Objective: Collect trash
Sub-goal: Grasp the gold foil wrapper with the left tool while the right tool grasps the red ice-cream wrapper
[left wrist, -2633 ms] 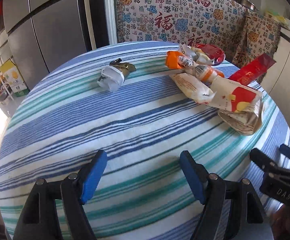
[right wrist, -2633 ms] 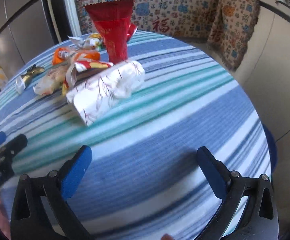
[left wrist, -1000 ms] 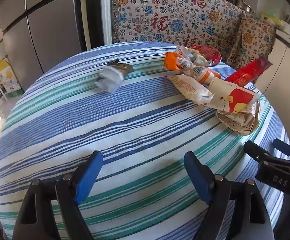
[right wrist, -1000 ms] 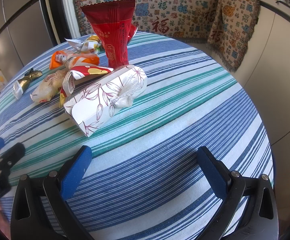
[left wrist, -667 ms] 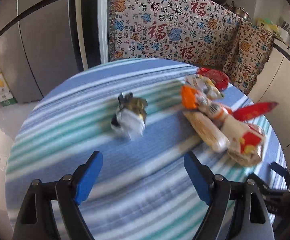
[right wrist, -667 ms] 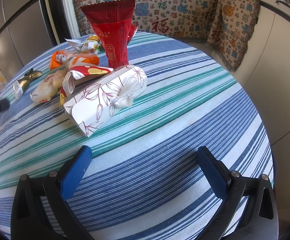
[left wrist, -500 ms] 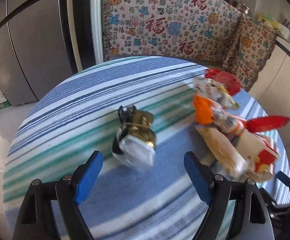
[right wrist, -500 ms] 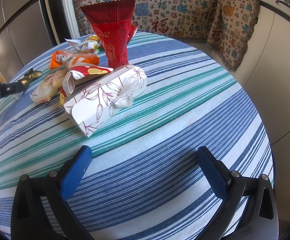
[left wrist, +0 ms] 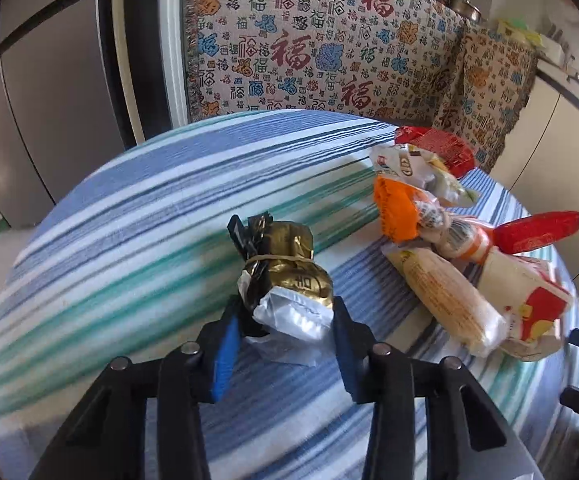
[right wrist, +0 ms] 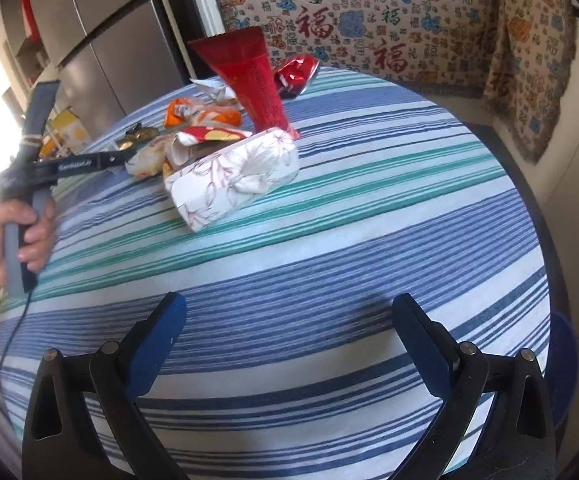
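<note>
A gold wrapper with a crumpled white end, tied by a rubber band, lies on the striped round table. My left gripper has its jaws closing around that white end, and both blue pads touch its sides. The right wrist view shows the same gripper reaching the gold wrapper, held by a person's hand. My right gripper is open over bare tablecloth, with nothing between its fingers.
A heap of trash lies to the right: an orange wrapper, a bread bag, a red bag. A floral tissue pack and an upright red bag face the right gripper. A patterned cloth hangs behind the table.
My left gripper moved forward across the table to the gold wrapper and its jaws narrowed onto the white end. The right gripper's view swung, bringing the person's hand into sight.
</note>
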### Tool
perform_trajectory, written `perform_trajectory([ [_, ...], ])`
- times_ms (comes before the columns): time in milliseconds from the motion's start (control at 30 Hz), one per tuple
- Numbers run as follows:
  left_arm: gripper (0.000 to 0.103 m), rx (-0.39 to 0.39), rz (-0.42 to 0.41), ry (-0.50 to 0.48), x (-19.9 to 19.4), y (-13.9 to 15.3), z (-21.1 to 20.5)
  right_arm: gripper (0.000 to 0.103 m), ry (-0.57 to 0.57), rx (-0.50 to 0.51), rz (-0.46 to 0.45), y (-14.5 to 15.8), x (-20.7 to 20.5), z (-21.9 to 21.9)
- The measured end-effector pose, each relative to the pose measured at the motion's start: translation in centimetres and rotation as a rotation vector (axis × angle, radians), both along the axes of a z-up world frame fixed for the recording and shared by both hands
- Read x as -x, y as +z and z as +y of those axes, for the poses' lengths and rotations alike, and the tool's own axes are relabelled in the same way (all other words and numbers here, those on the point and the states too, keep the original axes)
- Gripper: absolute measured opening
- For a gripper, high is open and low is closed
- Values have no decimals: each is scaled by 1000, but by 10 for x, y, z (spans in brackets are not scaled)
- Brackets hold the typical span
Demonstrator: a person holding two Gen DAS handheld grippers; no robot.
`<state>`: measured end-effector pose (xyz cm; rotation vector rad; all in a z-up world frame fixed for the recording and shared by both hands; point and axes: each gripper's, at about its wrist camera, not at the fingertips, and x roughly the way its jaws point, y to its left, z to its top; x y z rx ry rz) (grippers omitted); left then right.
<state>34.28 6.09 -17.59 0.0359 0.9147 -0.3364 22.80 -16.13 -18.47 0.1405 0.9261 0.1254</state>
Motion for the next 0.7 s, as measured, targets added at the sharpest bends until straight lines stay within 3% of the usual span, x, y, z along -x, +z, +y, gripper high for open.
perform_trajectory([
  [233,42,-13,40,31,58,3,11,102,122,-112,-60,19,-49,-11],
  [333,42,-22,44,31,87,7,5,102,178,-96,-73,20,-68,-4],
  [400,42,-28,33,37,103,9,0,97,239,-107,-79,19,-74,5],
  [533,42,-27,25,63,124,11,0,85,400,-138,-41,16,-58,31],
  [633,42,-15,36,68,131,12,4,83,561,-223,26,16,-24,50],
  [700,42,-2,42,63,136,12,5,82,623,-209,30,17,-2,58],
])
